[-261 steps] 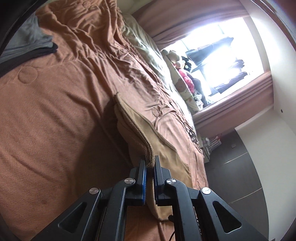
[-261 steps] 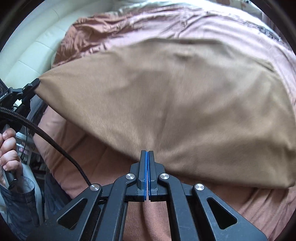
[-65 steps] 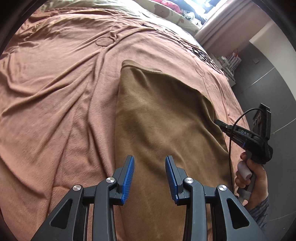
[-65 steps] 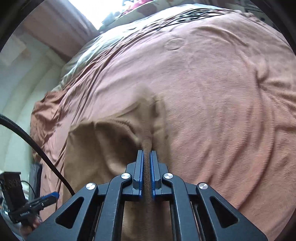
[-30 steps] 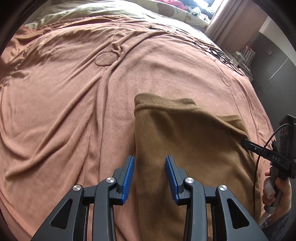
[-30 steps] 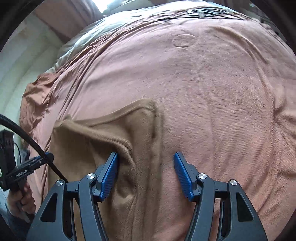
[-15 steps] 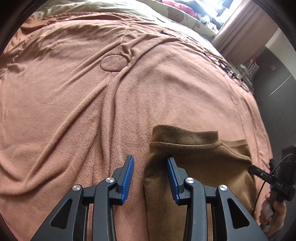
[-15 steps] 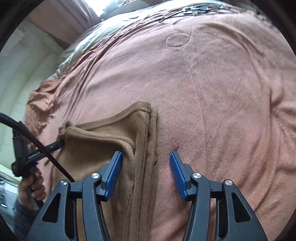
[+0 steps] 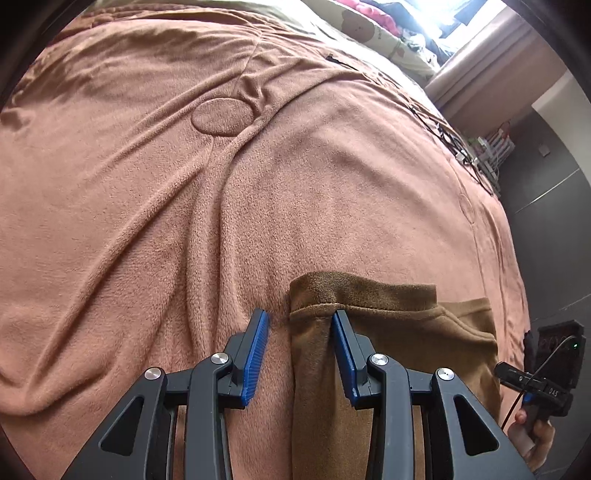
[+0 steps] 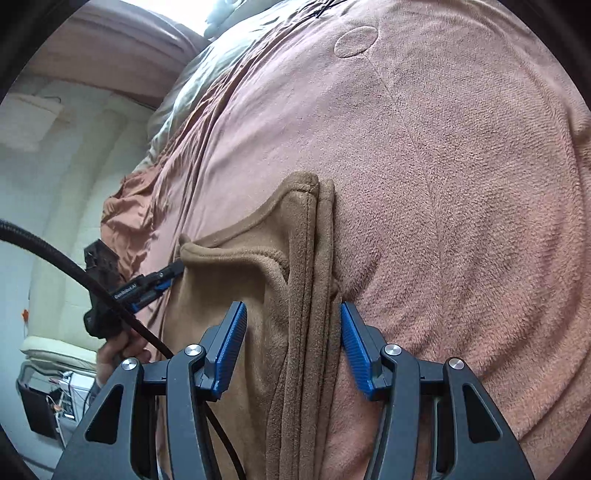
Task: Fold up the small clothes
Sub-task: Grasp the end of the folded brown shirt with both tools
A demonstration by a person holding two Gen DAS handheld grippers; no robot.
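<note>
Both grippers hang with blue pads spread over a folded brown garment [image 9: 399, 332] lying on a pinkish-brown blanket [image 9: 184, 206] that covers a bed. Left gripper [image 9: 300, 325] straddles the garment's left edge near its far left corner: one pad is over bare blanket, the other sits over the cloth, and neither pinches anything. Right gripper [image 10: 291, 317], jaws wide, frames the garment's stacked right edge [image 10: 314, 280], where several hemmed layers lie one on another; its right pad is just beside that edge and its left pad is over the cloth. In the right wrist view the left gripper's black nose touches or nearly touches the garment's opposite corner, a hand [image 10: 118, 350] wrapped round its handle and a black cable [image 10: 74, 273] crossing in front. In the left wrist view the right gripper's body shows at the right, held by a hand [image 9: 532, 439]. The garment lies toward the blanket's near edge; a round stitched patch [image 9: 221, 117] sits farther up, well apart from it. A pillow with bear prints [image 9: 373, 29] lies at the bed's far end beneath a bright window.
</note>
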